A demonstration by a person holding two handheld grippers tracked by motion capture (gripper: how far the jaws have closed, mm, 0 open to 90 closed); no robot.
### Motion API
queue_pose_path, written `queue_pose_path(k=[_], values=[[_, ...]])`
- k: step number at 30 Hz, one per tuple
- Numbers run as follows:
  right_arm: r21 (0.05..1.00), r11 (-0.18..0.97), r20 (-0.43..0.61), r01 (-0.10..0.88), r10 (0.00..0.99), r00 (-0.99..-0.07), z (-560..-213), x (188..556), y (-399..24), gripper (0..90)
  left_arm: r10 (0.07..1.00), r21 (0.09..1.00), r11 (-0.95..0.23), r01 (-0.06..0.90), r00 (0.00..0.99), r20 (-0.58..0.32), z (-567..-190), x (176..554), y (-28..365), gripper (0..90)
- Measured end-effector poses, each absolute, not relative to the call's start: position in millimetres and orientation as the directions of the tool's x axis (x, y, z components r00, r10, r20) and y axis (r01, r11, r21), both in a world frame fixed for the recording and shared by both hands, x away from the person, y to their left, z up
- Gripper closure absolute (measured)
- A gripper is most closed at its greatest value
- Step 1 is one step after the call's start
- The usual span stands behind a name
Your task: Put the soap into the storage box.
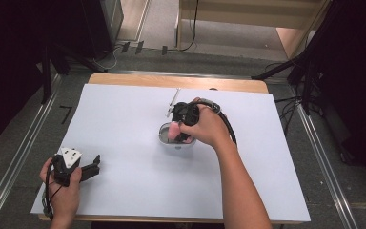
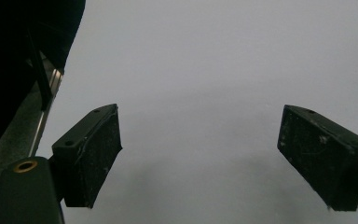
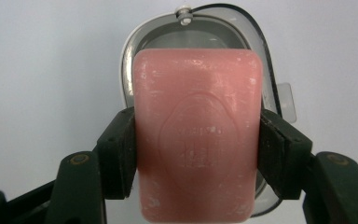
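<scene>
Right claw (image 1: 176,131): near the middle of the high view, in the person's right hand (image 1: 205,128), pointing down over the soap dish; a black cable loops off its back toward the right.
Right claw grip: jaws pressed against the two long sides of the bar of soap, one pad on each side, as the right gripper view shows (image 3: 198,156).
Bar of soap (image 3: 198,135): pink, rectangular with rounded corners, an oval stamp pressed into its broad face; it stands in the centre of the right gripper view, in front of the dish. In the high view it is a small pink patch (image 1: 174,130) at the dish's rim, left of the hand.
Soap dish (image 3: 130,60): oval, metal, shiny rim, with a small knob at its far end; it sits on the white sheet directly behind the soap. Whether the soap touches the dish I cannot tell.
Left claw (image 1: 93,167): lower left of the high view, in the left hand (image 1: 63,188), low over the sheet and well apart from the dish.
Left claw grip: jaws wide apart with nothing between them; the left gripper view (image 2: 200,163) has bare white sheet in the gap.
Bench (image 1: 124,78): wooden top, its far edge showing above the white sheet (image 1: 124,143) that covers most of it.
</scene>
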State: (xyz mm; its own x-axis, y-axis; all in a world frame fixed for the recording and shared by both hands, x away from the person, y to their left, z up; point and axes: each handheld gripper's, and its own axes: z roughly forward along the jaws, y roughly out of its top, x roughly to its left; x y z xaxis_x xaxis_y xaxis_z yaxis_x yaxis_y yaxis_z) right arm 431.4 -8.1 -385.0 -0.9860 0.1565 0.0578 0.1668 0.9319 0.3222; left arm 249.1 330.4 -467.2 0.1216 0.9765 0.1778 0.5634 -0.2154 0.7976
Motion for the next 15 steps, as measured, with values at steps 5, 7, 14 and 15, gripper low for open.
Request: queue_pose_path(k=[5, 7, 14, 15], values=[[0.301, 0.942, 0.048, 0.146, 0.138, -0.989, -385.3, 432.6, -3.3, 38.6, 0.977, 0.800, -0.212, 0.561, 0.120, 0.174, -467.3, 249.0, 330.4, 14.3], [0.299, 0.945, 0.038, 0.129, 0.123, -0.992, -386.0, 433.7, -2.2, 38.6, 0.977, 0.800, -0.211, 0.562, 0.121, 0.174, -467.3, 249.1, 330.5, 14.3], [0.271, 0.955, 0.034, 0.122, 0.118, -0.993, -389.6, 432.9, -1.4, 38.4, 0.978, 0.798, -0.211, 0.565, 0.120, 0.173, -467.1, 249.2, 330.7, 14.3], [0.275, 0.954, 0.027, 0.119, 0.116, -0.993, -389.9, 432.7, -1.6, 38.3, 0.978, 0.798, -0.211, 0.565, 0.120, 0.173, -467.1, 249.2, 330.7, 14.3]])
